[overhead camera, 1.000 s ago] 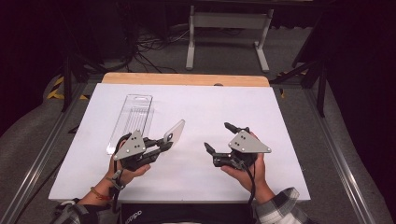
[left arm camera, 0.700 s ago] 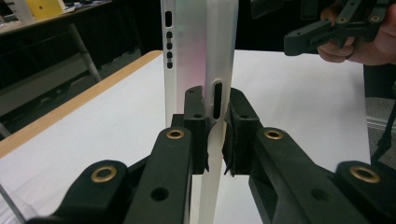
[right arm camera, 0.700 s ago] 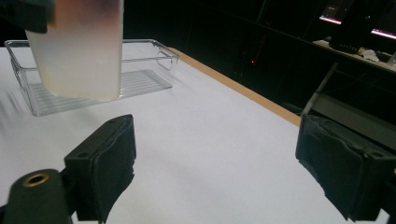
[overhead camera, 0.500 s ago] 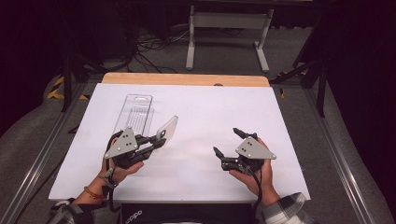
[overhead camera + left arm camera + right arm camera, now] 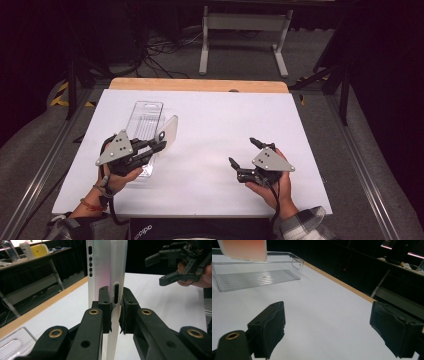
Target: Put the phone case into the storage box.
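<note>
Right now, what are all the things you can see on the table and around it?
Phone case: one, pale translucent, clamped in the left gripper above the tray's near end.
Tray: one, clear plastic, left part of the table.
Table: one, white top, wooden far edge.
Metal stand: one, grey, floor beyond the table.
Left gripper: one, black, shut on the case.
Right gripper: one, black, open, nothing between its jaws.

phone case [image 5: 169, 132] above tray [image 5: 145, 116] — table's [image 5: 210, 190] left; right gripper [image 5: 244, 158] well apart

Glossy pale plastic phone case [image 5: 110, 270], clear ribbed plastic tray [image 5: 145, 117], matt white table [image 5: 225, 125]
</note>
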### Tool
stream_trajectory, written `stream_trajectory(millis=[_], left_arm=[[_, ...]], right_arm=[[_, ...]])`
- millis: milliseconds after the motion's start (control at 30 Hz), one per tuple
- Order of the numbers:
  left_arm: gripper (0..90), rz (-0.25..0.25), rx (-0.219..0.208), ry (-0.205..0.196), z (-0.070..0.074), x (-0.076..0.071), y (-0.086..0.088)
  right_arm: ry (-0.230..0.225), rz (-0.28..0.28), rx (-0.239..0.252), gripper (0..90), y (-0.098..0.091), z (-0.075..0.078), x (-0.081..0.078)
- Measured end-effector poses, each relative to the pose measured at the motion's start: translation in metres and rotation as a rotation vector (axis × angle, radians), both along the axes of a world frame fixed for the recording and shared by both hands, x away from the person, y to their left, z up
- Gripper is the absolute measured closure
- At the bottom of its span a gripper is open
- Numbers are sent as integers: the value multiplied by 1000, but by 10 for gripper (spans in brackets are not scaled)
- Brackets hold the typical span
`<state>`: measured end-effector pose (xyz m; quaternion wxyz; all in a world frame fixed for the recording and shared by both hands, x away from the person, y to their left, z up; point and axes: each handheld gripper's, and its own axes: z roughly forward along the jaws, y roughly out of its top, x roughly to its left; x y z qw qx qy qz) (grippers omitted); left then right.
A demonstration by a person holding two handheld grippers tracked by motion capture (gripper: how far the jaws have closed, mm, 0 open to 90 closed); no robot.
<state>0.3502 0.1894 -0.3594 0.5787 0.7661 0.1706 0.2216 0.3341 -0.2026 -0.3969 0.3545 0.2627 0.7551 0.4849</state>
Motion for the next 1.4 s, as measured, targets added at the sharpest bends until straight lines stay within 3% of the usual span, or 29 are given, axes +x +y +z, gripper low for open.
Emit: stream_trajectory(millis=[233, 667, 867, 1167, 1300, 1400], left_arm=[[819, 21, -21, -16, 5, 1, 9], [819, 47, -39, -3, 6, 11, 27], [819, 52, -19, 2, 5, 16, 33], [819, 50, 2, 26, -1, 30, 43], [819, 60, -27, 46, -6, 38, 47], [819, 81, -21, 48, -9, 45, 49]], right_arm=[[6, 2, -6, 139, 0, -2, 1], [10, 9, -26, 138, 2, -4, 3], [7, 10, -32, 139, 2, -5, 3], [20, 9, -44, 139, 3, -7, 4], [19, 9, -45, 141, 4, -7, 5], [23, 12, -48, 141, 5, -8, 5]])
